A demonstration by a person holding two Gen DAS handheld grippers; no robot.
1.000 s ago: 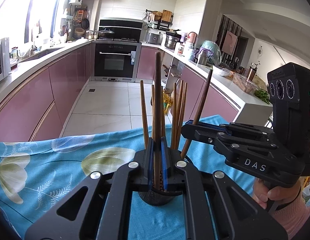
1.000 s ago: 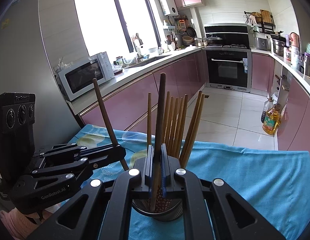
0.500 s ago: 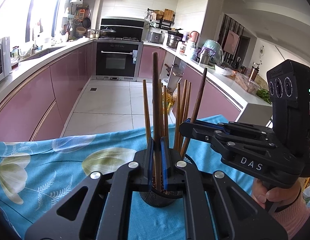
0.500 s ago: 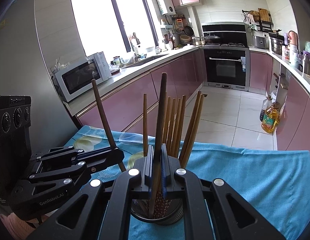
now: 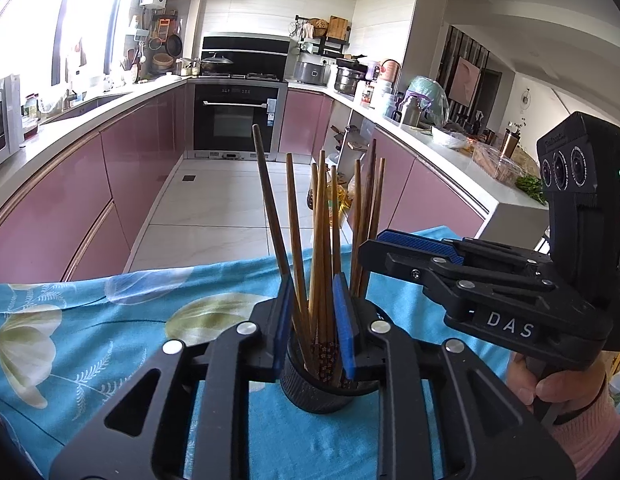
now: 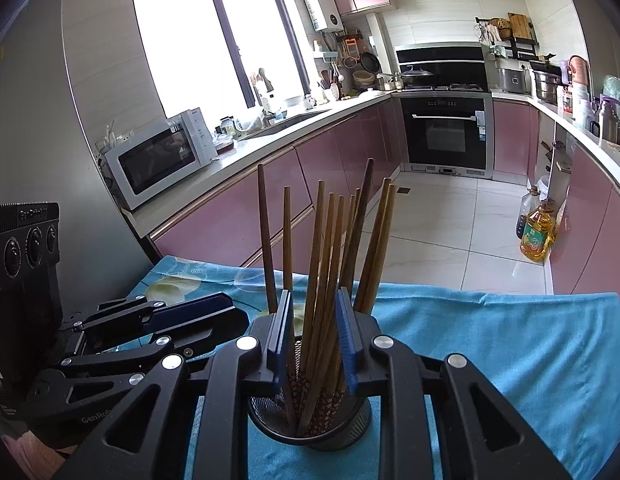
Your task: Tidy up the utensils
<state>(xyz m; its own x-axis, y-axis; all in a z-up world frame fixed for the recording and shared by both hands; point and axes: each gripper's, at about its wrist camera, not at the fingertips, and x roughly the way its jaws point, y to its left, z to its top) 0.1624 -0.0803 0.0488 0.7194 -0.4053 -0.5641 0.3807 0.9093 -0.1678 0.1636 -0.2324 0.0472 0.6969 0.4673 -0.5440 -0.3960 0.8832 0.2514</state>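
A black mesh holder (image 5: 315,386) stands on the blue cloth and holds several wooden chopsticks (image 5: 321,240). It also shows in the right wrist view (image 6: 310,420) with the chopsticks (image 6: 329,260) fanned out. My left gripper (image 5: 311,320) is open just above the holder's rim, its jaws apart on either side of the chopsticks. My right gripper (image 6: 311,336) is open the same way above the holder. Neither grips a chopstick. The right gripper shows at the right in the left wrist view (image 5: 413,246); the left gripper shows at the left in the right wrist view (image 6: 198,312).
The table wears a blue floral cloth (image 5: 90,340), whose far edge (image 6: 509,296) drops to the kitchen floor. A microwave (image 6: 158,160) sits on the counter at left. An oil bottle (image 6: 535,236) stands on the floor.
Both grippers were shut on a dark chopstick each above the holder. They have opened, and the two chopsticks now stand loose in the holder with the others.
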